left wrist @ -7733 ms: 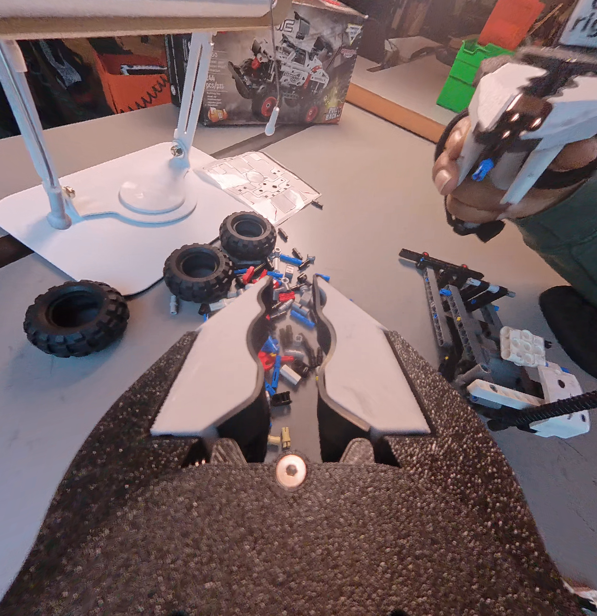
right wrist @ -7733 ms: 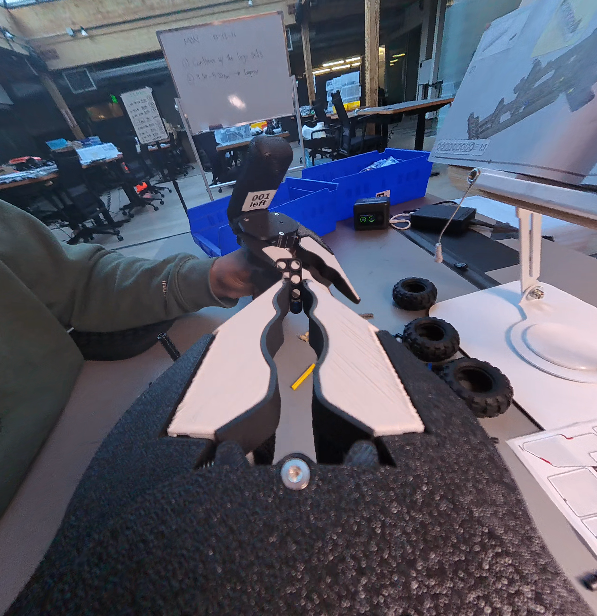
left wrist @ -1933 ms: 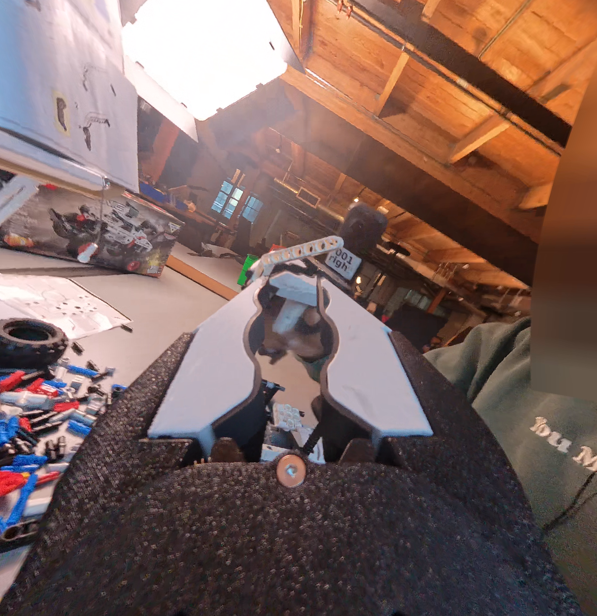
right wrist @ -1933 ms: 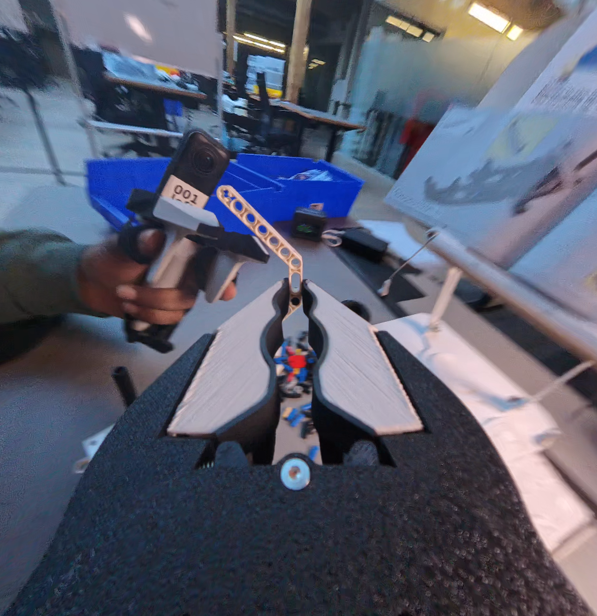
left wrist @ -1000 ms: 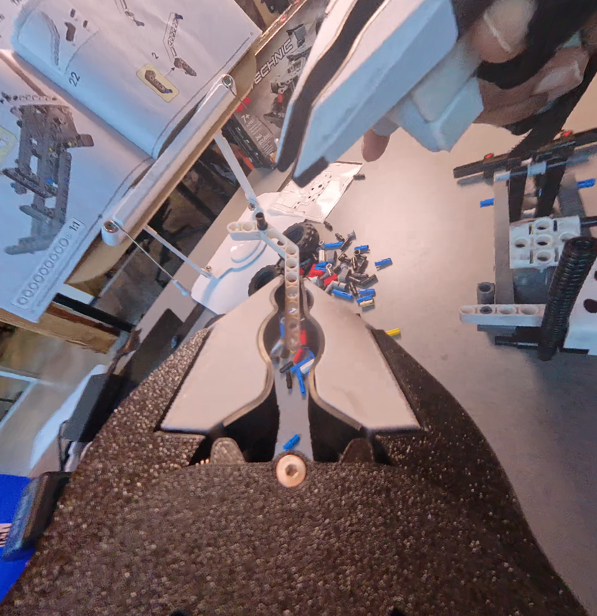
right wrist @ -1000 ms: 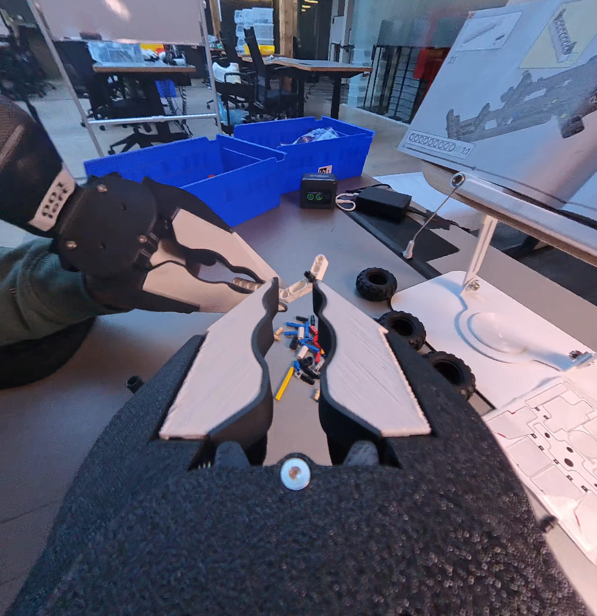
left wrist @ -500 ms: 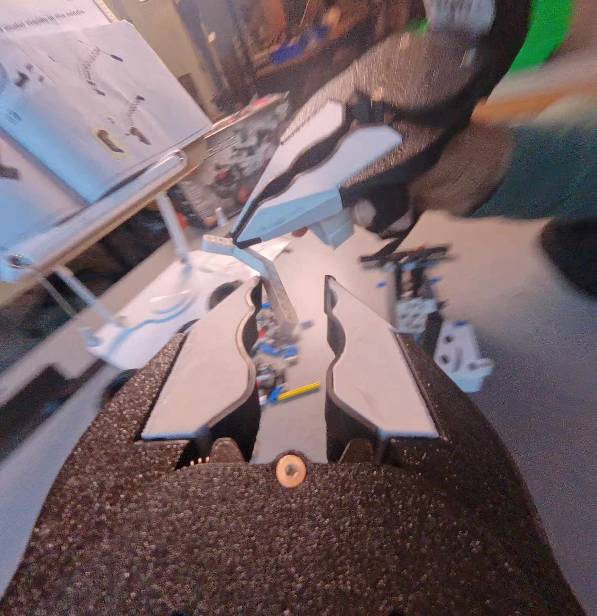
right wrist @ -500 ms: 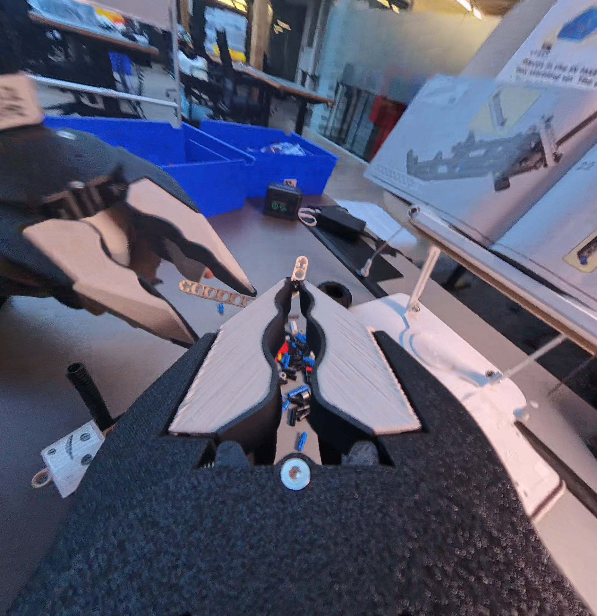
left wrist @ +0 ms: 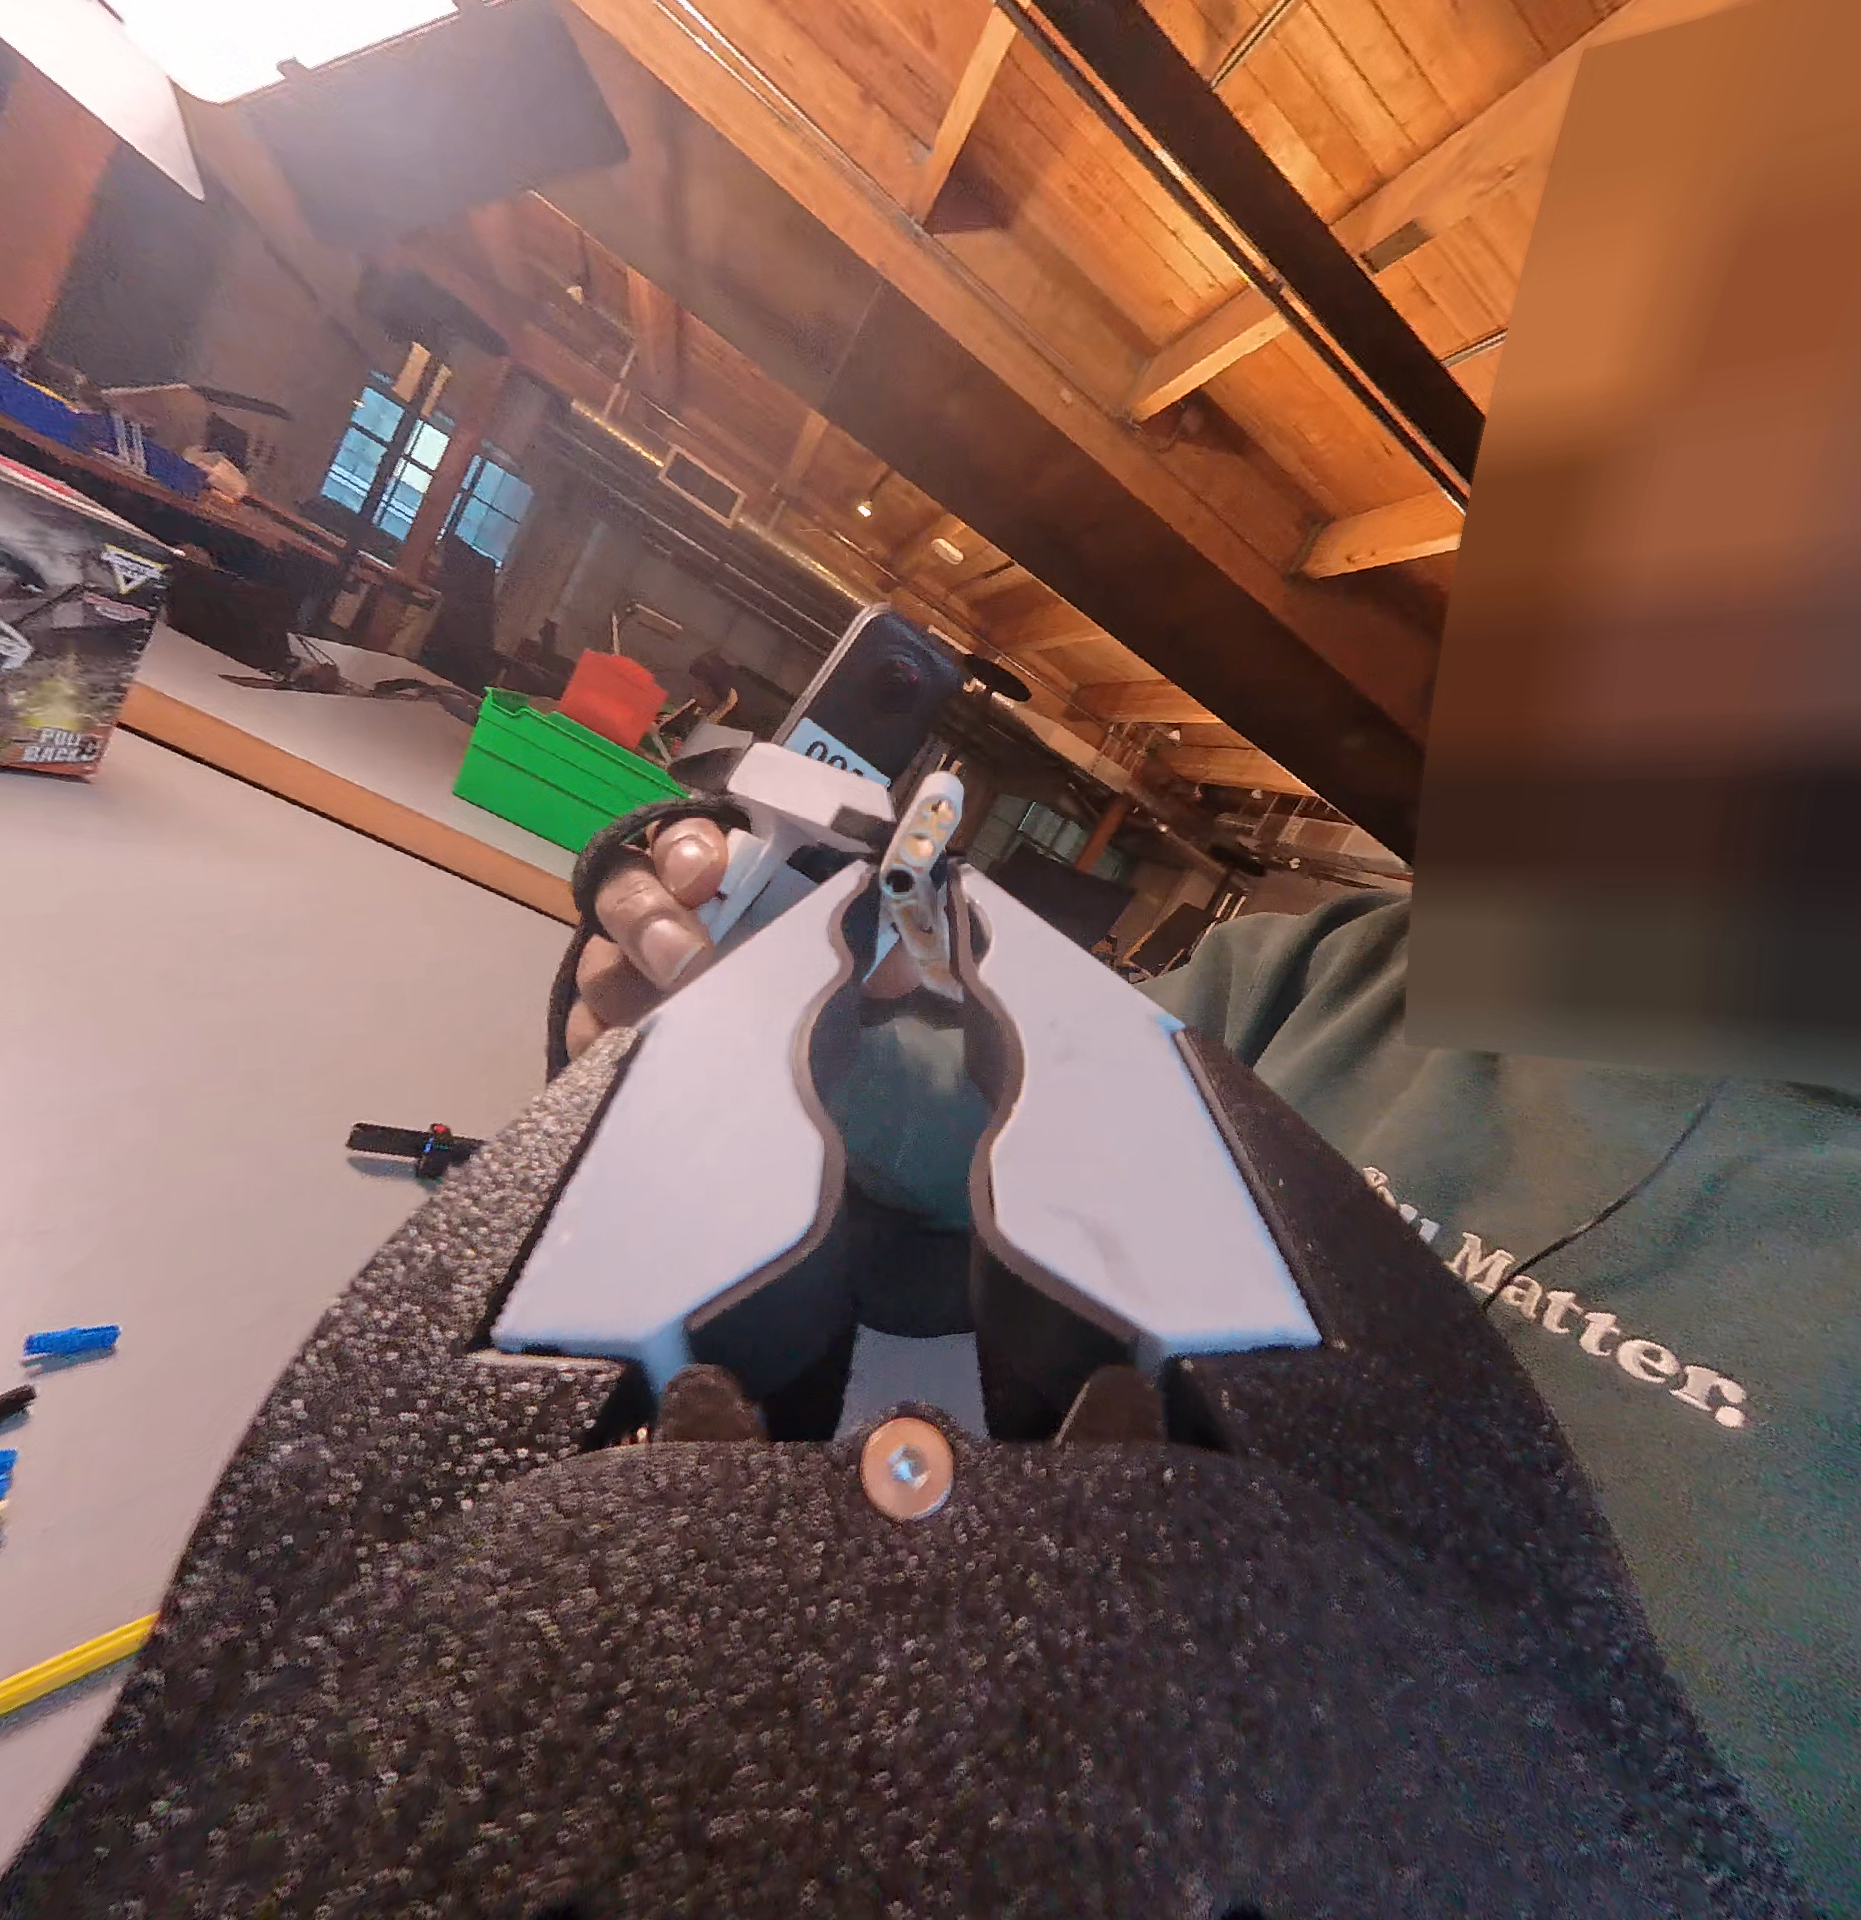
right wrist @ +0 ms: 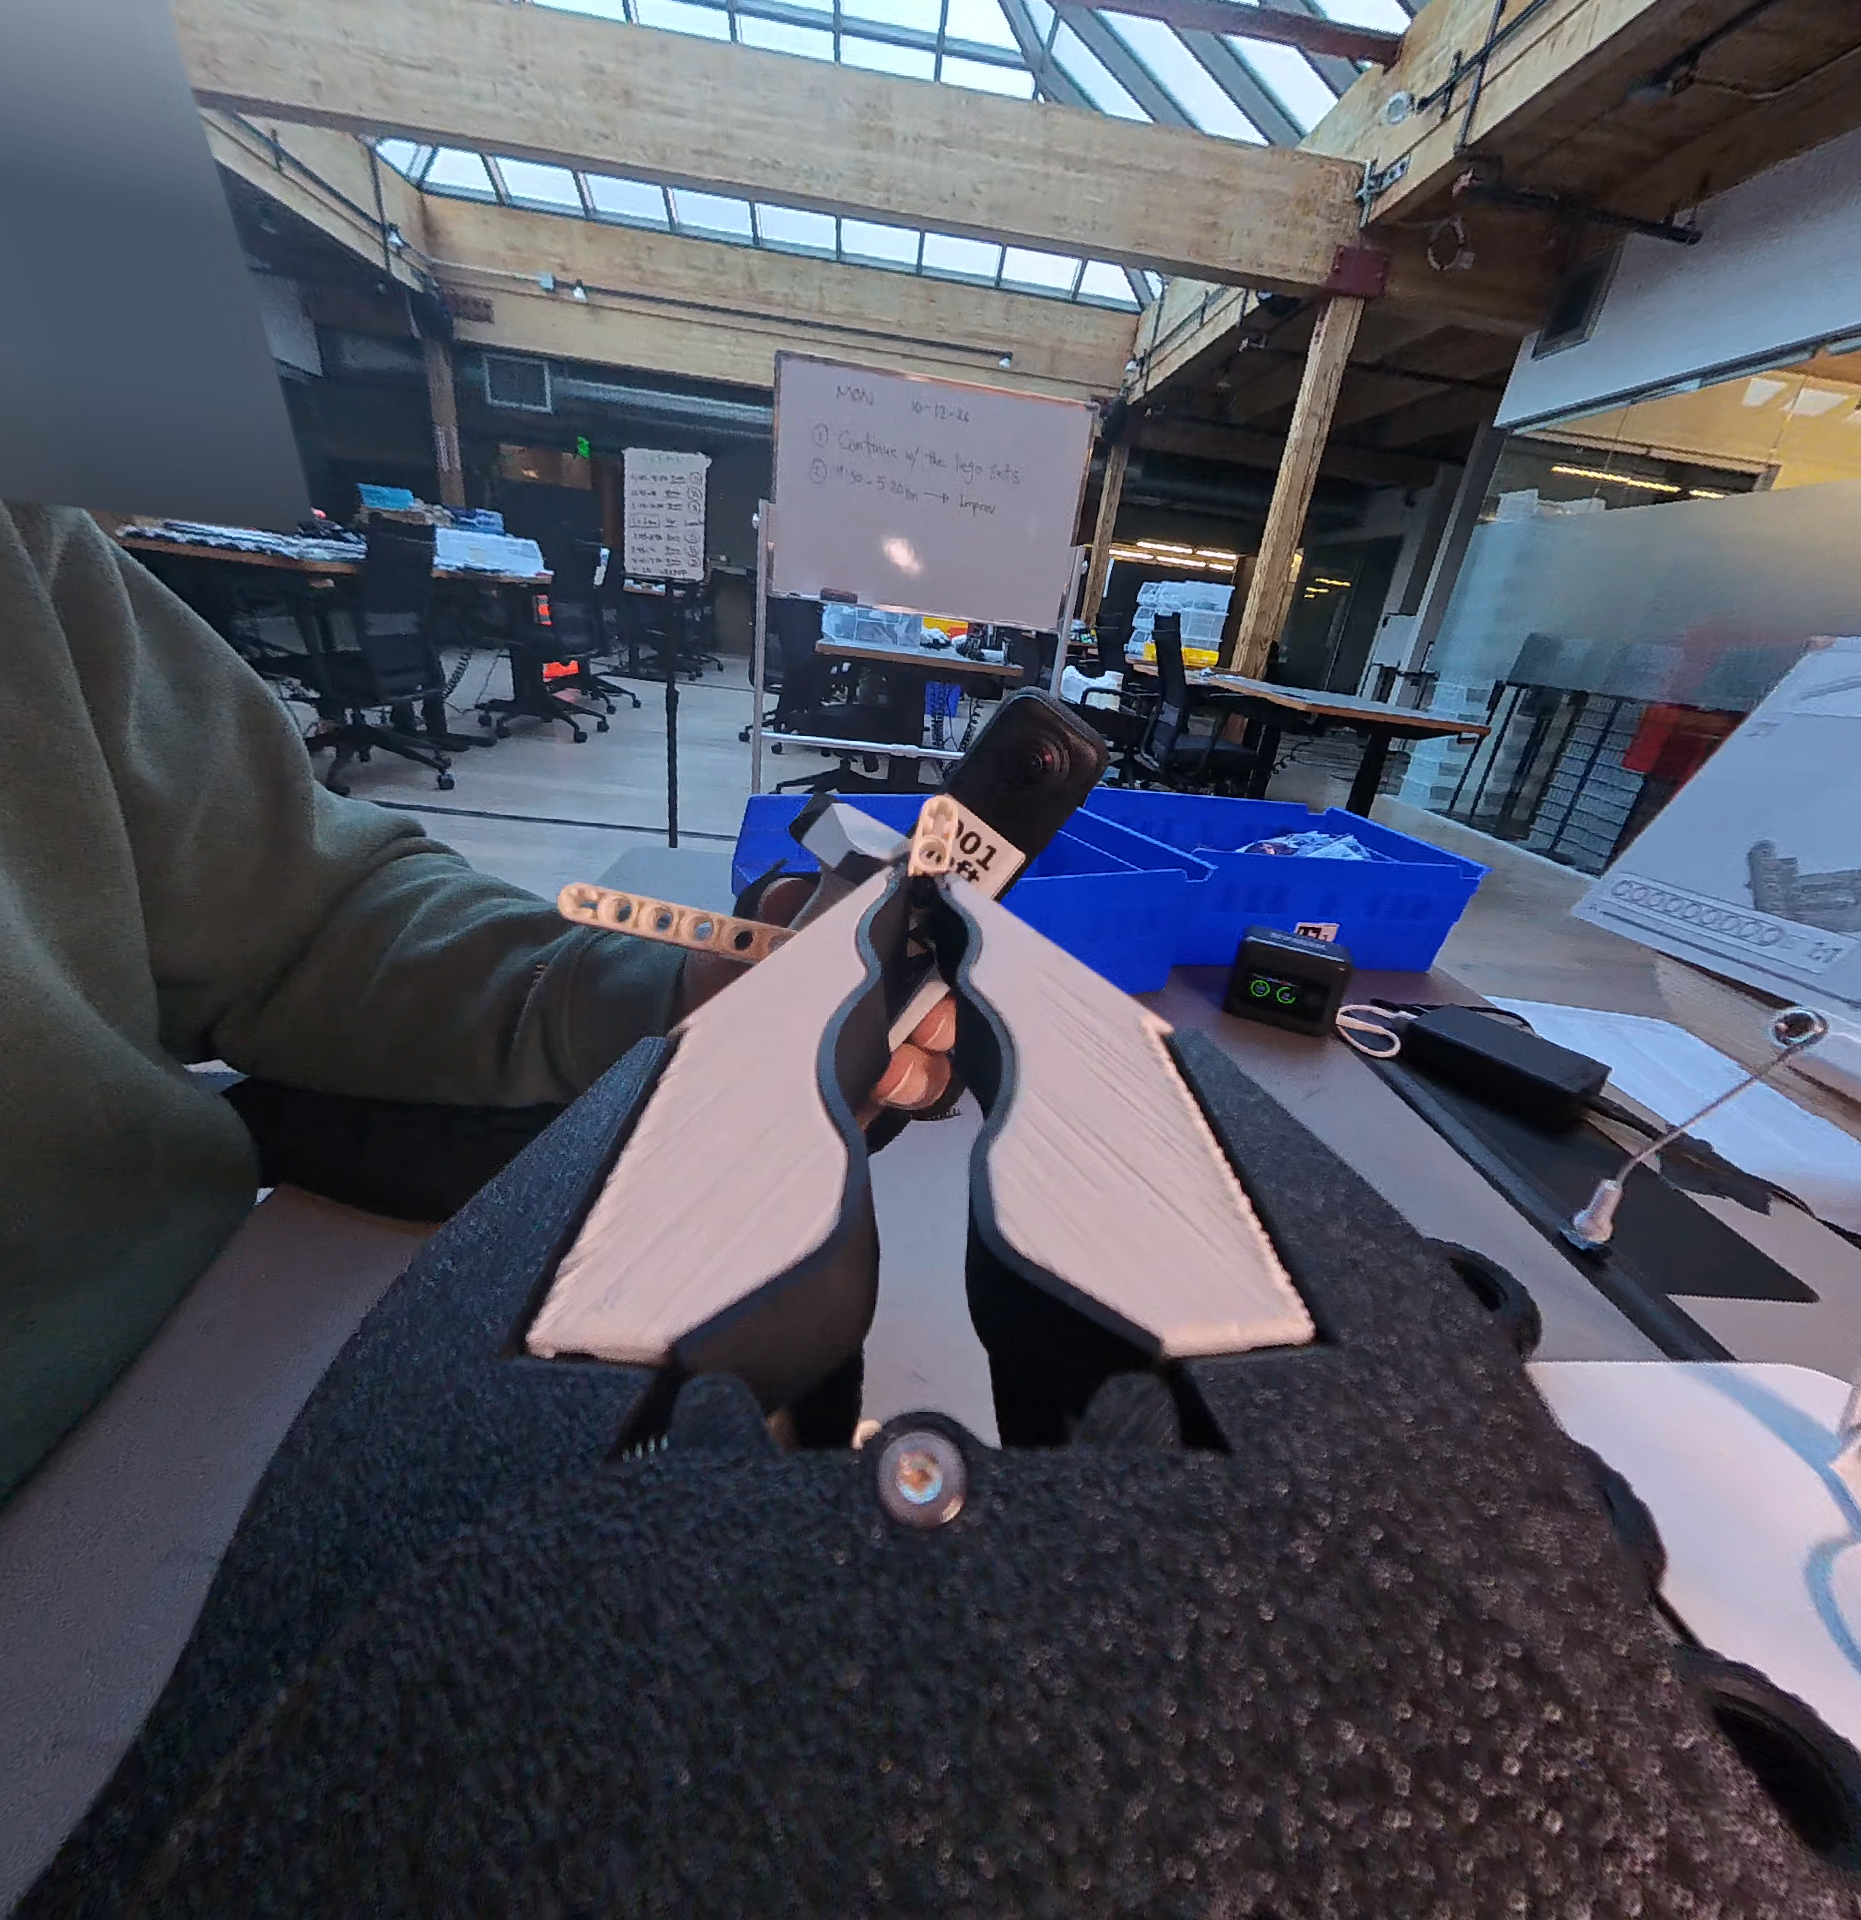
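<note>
A white bent beam with holes point(right wrist: 677, 923) is held up in the air between both grippers. My right gripper point(right wrist: 923, 891) is shut on it near the bend; the short end sticks up above the tips and the long arm points left. My left gripper point(left wrist: 913, 896) faces the right one, its fingers closed in on the same beam point(left wrist: 918, 862), which I see nearly end-on. The right gripper's white body point(left wrist: 801, 800) and a hand sit just behind the beam. The left gripper's camera point(right wrist: 1030, 769) shows behind my right fingertips.
Blue pins point(left wrist: 69, 1340), a yellow axle point(left wrist: 53, 1673) and a black part point(left wrist: 417, 1143) lie on the grey table. Blue bins point(right wrist: 1217, 883), a black device point(right wrist: 1284, 987), a power adapter point(right wrist: 1497, 1060), a white stand base point(right wrist: 1736, 1507) and the person's green sleeve point(right wrist: 282, 935) are around.
Both grippers have lifted and turned to face each other above the table. The left, open half a second ago, has closed in on the beam that the right still holds.
</note>
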### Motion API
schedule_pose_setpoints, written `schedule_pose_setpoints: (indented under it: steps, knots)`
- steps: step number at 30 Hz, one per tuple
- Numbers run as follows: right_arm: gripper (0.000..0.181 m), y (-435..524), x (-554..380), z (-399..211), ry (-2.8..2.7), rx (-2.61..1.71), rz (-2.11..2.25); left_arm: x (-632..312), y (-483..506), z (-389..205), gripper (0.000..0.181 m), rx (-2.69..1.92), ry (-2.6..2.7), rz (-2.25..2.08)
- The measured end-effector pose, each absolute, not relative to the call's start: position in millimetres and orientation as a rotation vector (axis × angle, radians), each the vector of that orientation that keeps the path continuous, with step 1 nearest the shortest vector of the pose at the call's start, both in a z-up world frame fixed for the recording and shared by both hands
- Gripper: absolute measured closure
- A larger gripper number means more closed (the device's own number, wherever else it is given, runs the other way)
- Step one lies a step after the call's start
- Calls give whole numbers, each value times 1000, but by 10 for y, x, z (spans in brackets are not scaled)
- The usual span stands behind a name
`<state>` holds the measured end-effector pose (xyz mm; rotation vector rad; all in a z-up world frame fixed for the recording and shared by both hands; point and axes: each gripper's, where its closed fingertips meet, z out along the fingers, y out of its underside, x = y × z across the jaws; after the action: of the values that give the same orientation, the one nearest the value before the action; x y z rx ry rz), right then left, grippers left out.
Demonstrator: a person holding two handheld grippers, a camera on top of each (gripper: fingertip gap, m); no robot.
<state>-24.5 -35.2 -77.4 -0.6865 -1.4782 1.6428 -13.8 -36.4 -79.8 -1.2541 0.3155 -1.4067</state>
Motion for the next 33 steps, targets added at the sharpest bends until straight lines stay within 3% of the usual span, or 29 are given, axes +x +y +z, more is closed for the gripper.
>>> schedule_pose_setpoints:
  steps: [9, 11, 13, 16, 23, 25, 29, 33]
  knots:
    - [179, -315, -230, -740, -1453, -725, 1749, -174, -343, -793, 174, -1302, 340, -1285]
    - [180, -21, -28, -425, -1266, -724, 1937, -511, -345, -685, 175, -1212, 216, -1273]
    - [179, 224, 16, -424, -1304, -763, 1733, -817, -404, -691, 175, -1215, 170, -1188]
    - [179, 440, -214, -733, -1415, -914, 1473, -788, -404, -663, 175, -1250, 209, -1126]
    - [177, 989, -696, -2191, -1938, -1279, 756, -861, -303, -743, 174, -1293, 161, -1079]
    - [163, 1032, -709, -2445, -2026, -1320, 665, -878, -296, -752, 174, -1293, 151, -1078]
    - [151, 1042, -724, -2512, -2022, -1325, 682, -888, -268, -791, 174, -1308, 141, -1069]
    - [146, 1071, -725, -2182, -1895, -1295, 785, -919, -265, -749, 174, -1316, 131, -1032]
